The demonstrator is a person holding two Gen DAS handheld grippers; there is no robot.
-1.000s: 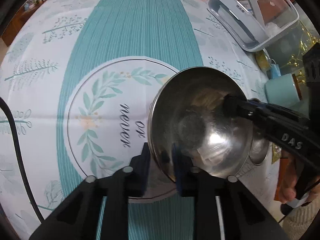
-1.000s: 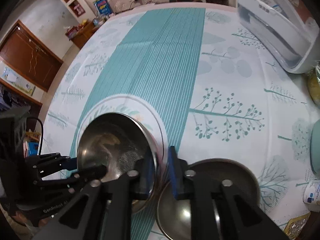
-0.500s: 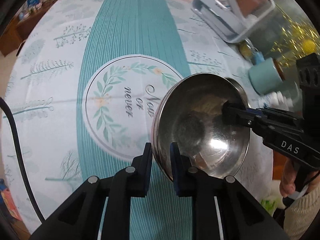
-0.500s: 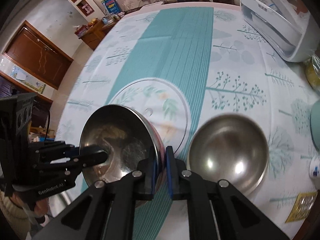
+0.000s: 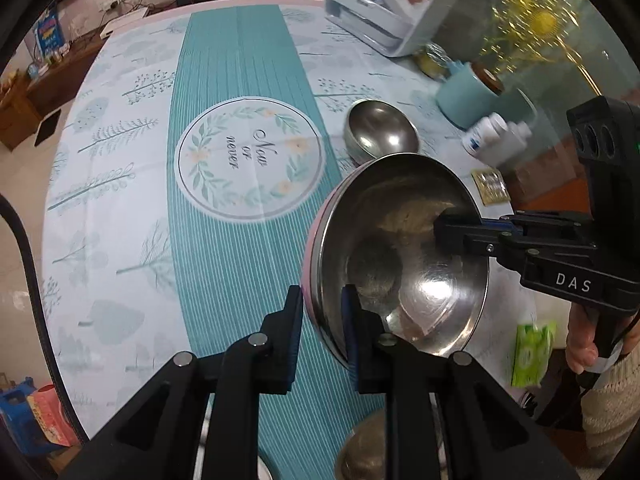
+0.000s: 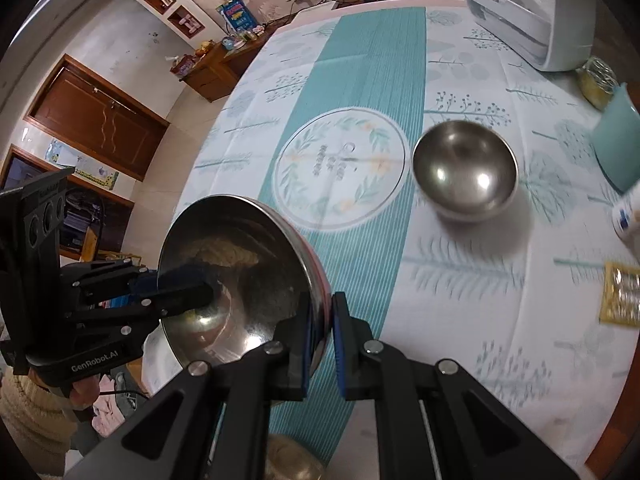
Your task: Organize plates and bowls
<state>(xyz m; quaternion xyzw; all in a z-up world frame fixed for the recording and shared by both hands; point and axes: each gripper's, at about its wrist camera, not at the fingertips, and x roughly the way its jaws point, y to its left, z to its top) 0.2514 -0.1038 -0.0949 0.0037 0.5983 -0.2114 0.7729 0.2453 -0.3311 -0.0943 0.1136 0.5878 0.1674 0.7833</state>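
Left wrist view: the left gripper (image 5: 320, 322) is clamped on the near rim of a large steel bowl (image 5: 404, 256), held tilted above the tablecloth (image 5: 120, 216). The right gripper (image 5: 460, 226), marked "DAS", bites the bowl's far rim from the right. Ahead of the left gripper and slightly right, a second, smaller steel bowl (image 5: 380, 130) rests on the cloth. Ahead and left, a printed wreath medallion (image 5: 250, 158) reads "Now or never". Further right of the small bowl lie two white bottles (image 5: 494, 134), writing unreadable, and one teal canister (image 5: 468, 94).

Right wrist view: the right gripper (image 6: 322, 338) is closed on the large bowl's (image 6: 240, 276) rim, one finger inside, one outside. The left gripper (image 6: 180, 288), labelled "GenRobot.AI", enters from the left, pinching the opposite rim. The small bowl (image 6: 464, 170) stands ahead and right, apart from the held one. Bowls plainly counted: two; grippers: two
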